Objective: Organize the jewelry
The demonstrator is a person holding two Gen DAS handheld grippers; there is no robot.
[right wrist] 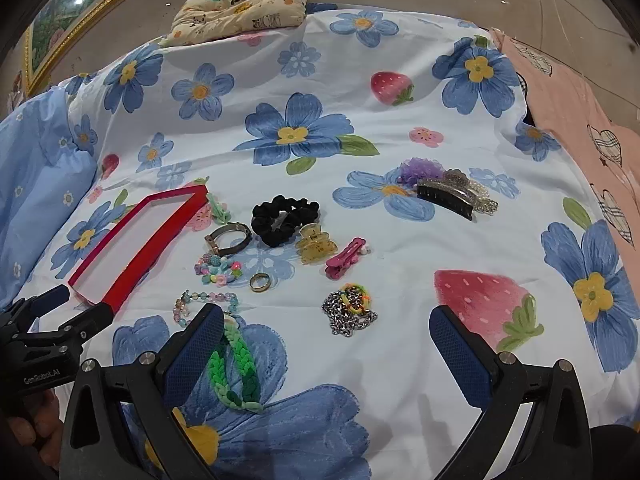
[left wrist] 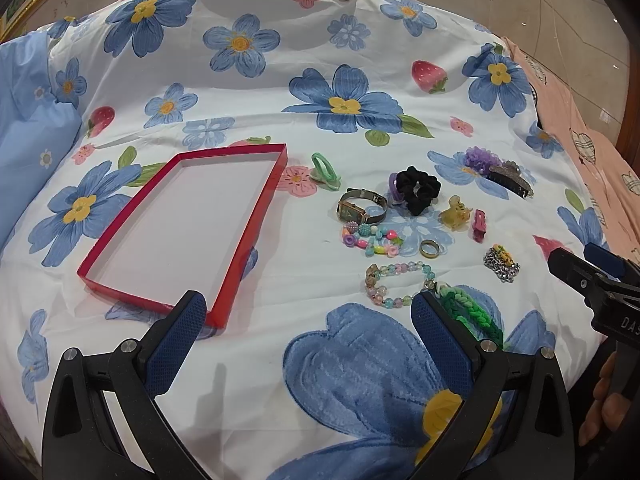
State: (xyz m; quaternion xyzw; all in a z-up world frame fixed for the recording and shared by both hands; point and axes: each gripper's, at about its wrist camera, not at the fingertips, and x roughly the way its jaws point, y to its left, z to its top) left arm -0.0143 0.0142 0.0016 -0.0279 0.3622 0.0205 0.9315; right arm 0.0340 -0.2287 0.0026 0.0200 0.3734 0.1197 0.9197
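An empty red tray (left wrist: 120,224) lies on the flowered sheet, left of the jewelry; it also shows in the right wrist view (right wrist: 132,268). Beside it lie a watch (left wrist: 360,208), a black scrunchie (left wrist: 418,188), a gold ring (left wrist: 429,249), a pastel bead bracelet (left wrist: 394,282), a silver chain (right wrist: 348,312) and a green braided band (right wrist: 236,364). My left gripper (left wrist: 310,312) is open above the sheet, in front of the tray's near corner. My right gripper (right wrist: 326,330) is open, just in front of the chain, its left finger beside the green band.
Hair clips lie among the jewelry: green (left wrist: 325,170), yellow (right wrist: 314,246), pink (right wrist: 346,258), and a dark claw clip (right wrist: 450,198). A blue pillow (left wrist: 32,128) lies at the left, a patterned cushion (right wrist: 240,8) at the back, a pink cloth (right wrist: 580,128) at the right.
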